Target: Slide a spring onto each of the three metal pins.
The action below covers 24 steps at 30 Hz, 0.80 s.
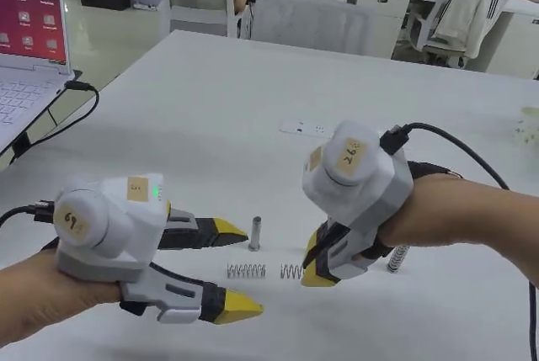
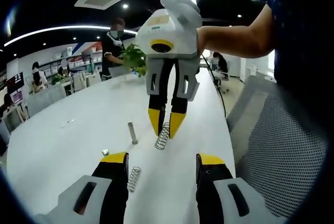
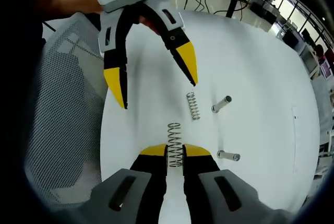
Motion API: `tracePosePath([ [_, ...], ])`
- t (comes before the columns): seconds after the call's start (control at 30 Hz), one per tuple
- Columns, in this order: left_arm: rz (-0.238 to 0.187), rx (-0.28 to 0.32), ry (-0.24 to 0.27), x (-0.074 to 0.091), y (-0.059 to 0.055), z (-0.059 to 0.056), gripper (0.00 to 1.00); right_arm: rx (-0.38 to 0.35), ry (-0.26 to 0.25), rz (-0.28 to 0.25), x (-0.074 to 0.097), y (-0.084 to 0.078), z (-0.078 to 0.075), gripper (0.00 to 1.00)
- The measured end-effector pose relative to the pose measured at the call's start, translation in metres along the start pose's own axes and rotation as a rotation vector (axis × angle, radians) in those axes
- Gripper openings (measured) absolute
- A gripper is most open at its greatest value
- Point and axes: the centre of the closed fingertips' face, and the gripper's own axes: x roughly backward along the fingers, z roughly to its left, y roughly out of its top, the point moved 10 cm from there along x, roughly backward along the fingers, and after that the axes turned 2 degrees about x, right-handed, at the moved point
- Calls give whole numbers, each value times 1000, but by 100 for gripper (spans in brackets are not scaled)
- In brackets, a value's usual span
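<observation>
Jaws of the right gripper (image 3: 175, 152) are clamped on one coiled wire spring (image 3: 175, 140); those of the left gripper (image 3: 158, 92) stand wide apart.
Nearer than the upright grey metal pin (image 1: 254, 233), a second spring (image 1: 246, 271) lies flat on the smooth white table (image 1: 210, 108). Handwritten paper tags seem to read "69" on the left gripper and "26" on the right. Right of the pin lies a third spring (image 1: 397, 257); far to its left, a laptop (image 1: 25, 41).

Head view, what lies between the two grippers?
A loose spring lies between the left gripper and the right gripper, which grips a second spring; an upright pin stands beyond. The head view shows it.
</observation>
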Motion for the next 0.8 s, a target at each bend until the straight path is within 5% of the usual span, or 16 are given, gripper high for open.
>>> tracePosePath([
  [0.8, 40, -42, -88, -24, 1, 2, 25, 24, 13, -9, -5, 12, 9, 8],
])
